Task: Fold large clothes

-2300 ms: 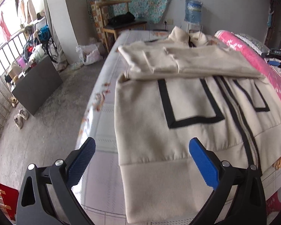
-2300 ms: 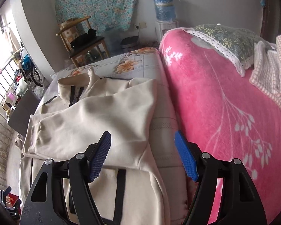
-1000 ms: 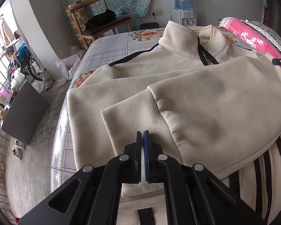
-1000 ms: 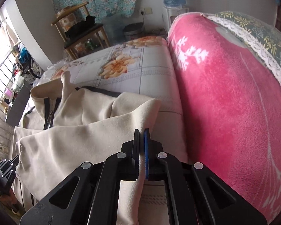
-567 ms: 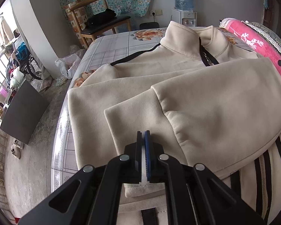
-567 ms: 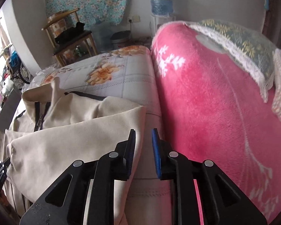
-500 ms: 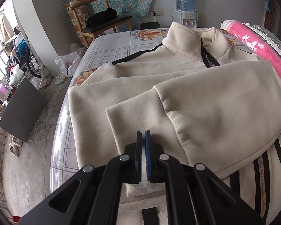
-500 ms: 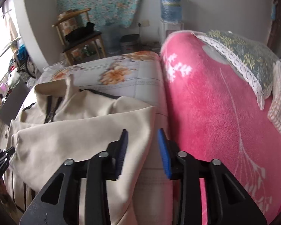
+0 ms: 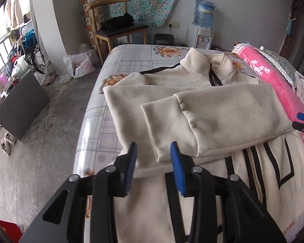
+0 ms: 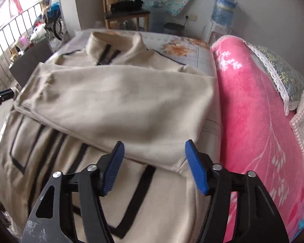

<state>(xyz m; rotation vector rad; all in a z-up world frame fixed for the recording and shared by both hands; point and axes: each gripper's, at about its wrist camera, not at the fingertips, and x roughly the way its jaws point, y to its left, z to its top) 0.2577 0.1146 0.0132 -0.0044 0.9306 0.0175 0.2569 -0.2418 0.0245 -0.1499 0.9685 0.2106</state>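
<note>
While the cream jacket (image 9: 223,117) lies spread on the bed (image 9: 131,64), collar towards the far wall, both sleeves are folded across its chest, one over the other. Left gripper (image 9: 154,162): jaws have just been opening, now partly apart, nothing between them, cuff just beyond the tips. Right gripper (image 10: 154,162): jaws have just been opening, wider than the left, empty, over the folded sleeve's edge beside the pink blanket (image 10: 253,121).

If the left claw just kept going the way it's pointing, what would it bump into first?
Most likely the cuff end of the folded sleeve of the cream jacket, which lies just ahead of the open left gripper; exact depth is unclear.
</note>
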